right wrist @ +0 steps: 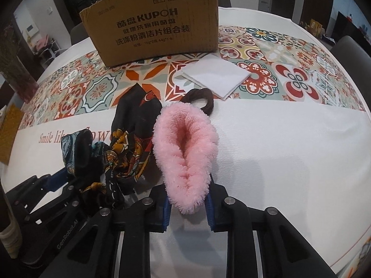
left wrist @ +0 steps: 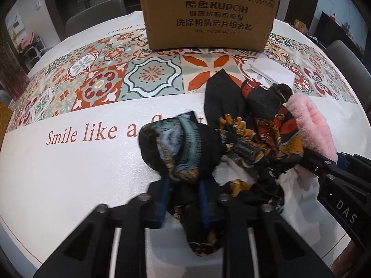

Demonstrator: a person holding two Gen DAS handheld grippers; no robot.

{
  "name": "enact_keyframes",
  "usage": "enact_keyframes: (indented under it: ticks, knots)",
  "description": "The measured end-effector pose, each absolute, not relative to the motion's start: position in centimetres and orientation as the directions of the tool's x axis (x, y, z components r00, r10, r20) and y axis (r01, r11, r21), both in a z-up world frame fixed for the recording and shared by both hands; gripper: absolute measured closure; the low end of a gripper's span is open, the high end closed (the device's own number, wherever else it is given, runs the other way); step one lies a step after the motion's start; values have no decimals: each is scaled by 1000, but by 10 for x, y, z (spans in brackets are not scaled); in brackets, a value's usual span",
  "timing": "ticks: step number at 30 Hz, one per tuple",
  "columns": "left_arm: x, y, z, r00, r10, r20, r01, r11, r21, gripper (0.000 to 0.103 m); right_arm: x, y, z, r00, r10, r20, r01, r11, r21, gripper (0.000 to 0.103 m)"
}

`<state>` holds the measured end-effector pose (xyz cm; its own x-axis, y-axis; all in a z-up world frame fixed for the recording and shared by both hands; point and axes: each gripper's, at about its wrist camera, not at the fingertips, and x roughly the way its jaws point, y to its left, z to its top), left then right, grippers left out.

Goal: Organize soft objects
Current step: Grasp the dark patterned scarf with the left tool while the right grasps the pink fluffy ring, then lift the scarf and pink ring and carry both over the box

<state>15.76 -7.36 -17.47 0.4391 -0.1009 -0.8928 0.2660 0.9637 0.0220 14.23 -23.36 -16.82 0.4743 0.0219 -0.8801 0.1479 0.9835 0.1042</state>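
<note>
1. The left hand-held gripper (left wrist: 183, 199) has its blue pads (left wrist: 163, 202) drawn in close, clenched on a bunch of the patterned scarf (left wrist: 183, 146). The black, teal and gold fabric wells up above the fingertips and hangs down between them.
2. The rest of that scarf trails off toward 2 o'clock in the left wrist view, a crumpled heap of black, red and mustard print lying on the table (left wrist: 69, 173).
3. Over to the right hand-held gripper (right wrist: 188, 205): narrow gap, both blue pads (right wrist: 167, 213) pressing the near end of the fluffy pink cloth (right wrist: 185, 148). That is a firm grasp, with the pile squeezed in at the tips.
4. The pink cloth runs up toward 12 o'clock from the right pads and lies just beside the scarf heap, which sits at its 9 o'clock.
5. At the pink cloth's far end, a dark brown scrunchie (right wrist: 200, 97); beyond it, toward 1 o'clock, a folded white cloth (right wrist: 216, 75) on the tiled-pattern runner.
6. Writing now. The cardboard box (right wrist: 153, 23) at 12 o'clock reads "KUPOH" with lines of Chinese characters under it and four handling symbols on top.
7. The tablecloth shows "Smile like a", with the rest covered by the scarf.
8. The left tool's body reads "CenRobot.AI" in the right wrist view; the right tool's side shows "DAS" in the left wrist view.
</note>
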Motion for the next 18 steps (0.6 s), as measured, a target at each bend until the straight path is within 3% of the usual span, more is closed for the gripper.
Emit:
enact_keyframes:
  ticks: [6, 18]
  knots:
    - [153, -75, -166, 454, -102, -885, 270, 962, 27, 96, 138, -232, -162, 486, 18, -874, 140, 985, 97, 79]
    - [139, -75, -134, 535, -93, -840, 263, 963, 60, 97, 124, -235, -136, 535, 6, -845, 145, 985, 99, 79]
